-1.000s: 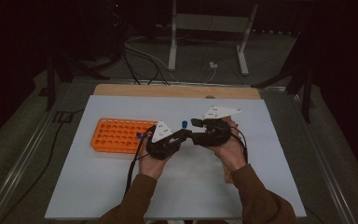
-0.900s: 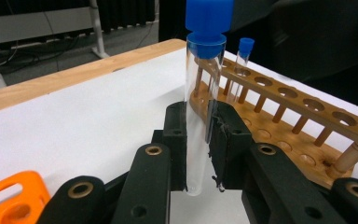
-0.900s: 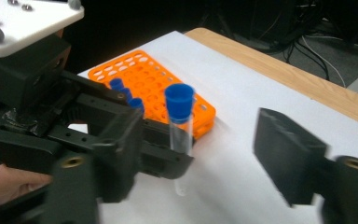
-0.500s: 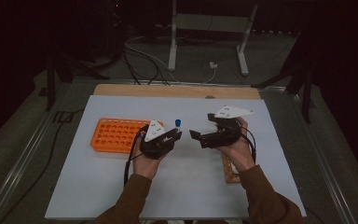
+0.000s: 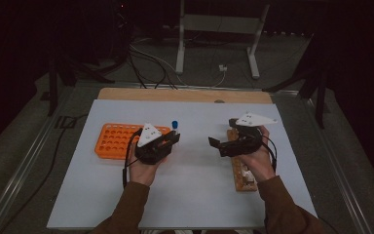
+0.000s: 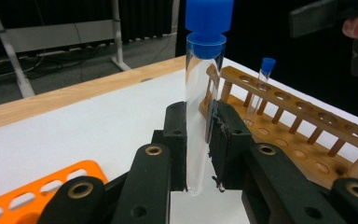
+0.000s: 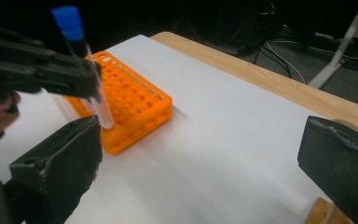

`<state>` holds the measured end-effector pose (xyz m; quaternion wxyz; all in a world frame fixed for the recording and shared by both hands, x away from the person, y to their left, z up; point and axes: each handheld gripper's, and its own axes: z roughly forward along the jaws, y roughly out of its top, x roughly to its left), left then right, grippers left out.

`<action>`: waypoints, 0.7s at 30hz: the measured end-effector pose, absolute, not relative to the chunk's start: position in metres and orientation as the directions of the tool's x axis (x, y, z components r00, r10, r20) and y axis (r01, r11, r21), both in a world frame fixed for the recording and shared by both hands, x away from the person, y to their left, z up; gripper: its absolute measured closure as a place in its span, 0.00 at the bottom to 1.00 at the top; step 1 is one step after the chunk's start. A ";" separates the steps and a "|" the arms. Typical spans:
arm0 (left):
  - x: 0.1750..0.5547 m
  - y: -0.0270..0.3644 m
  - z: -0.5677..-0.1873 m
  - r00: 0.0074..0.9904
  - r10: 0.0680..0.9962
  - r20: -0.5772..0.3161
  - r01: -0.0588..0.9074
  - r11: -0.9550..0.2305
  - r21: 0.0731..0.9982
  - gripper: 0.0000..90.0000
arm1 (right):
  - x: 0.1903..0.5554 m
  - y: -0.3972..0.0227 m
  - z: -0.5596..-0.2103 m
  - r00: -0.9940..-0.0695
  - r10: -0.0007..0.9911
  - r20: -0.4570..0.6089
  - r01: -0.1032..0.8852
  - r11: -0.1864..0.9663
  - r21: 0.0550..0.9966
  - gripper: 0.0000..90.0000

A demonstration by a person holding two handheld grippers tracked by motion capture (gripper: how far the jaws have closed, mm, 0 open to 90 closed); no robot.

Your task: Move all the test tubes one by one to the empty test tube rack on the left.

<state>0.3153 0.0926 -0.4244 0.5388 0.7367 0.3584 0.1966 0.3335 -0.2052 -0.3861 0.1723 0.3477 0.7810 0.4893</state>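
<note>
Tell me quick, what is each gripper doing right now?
Left gripper: shut on the blue-capped test tube, held upright.
Right gripper: fingers have just been opening, now wide apart, holding nothing.

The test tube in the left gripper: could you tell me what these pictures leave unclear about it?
- Test tube, left gripper view: the cap's top is cut off by the upper edge.
- High view: too small; the left gripper covers the glass.
- Right gripper view: blurred; whether it holds liquid cannot be told.
</note>
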 end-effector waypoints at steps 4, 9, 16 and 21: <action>0.314 0.101 -0.421 0.656 0.749 -0.098 0.312 -0.150 0.938 0.87 | 0.332 -0.212 -0.388 -0.688 0.723 0.065 0.377 0.279 0.883 0.00; 0.314 0.113 -0.418 0.639 0.763 -0.103 0.312 -0.135 0.941 0.87 | 0.330 -0.221 -0.390 -0.675 0.735 0.064 0.380 0.272 0.884 0.00; 0.313 0.129 -0.413 0.610 0.786 -0.104 0.308 -0.114 0.944 0.87 | 0.328 -0.235 -0.392 -0.655 0.752 0.069 0.389 0.258 0.884 0.00; 0.312 0.139 -0.411 0.593 0.799 -0.100 0.304 -0.107 0.947 0.87 | 0.326 -0.242 -0.393 -0.646 0.760 0.068 0.389 0.251 0.886 0.00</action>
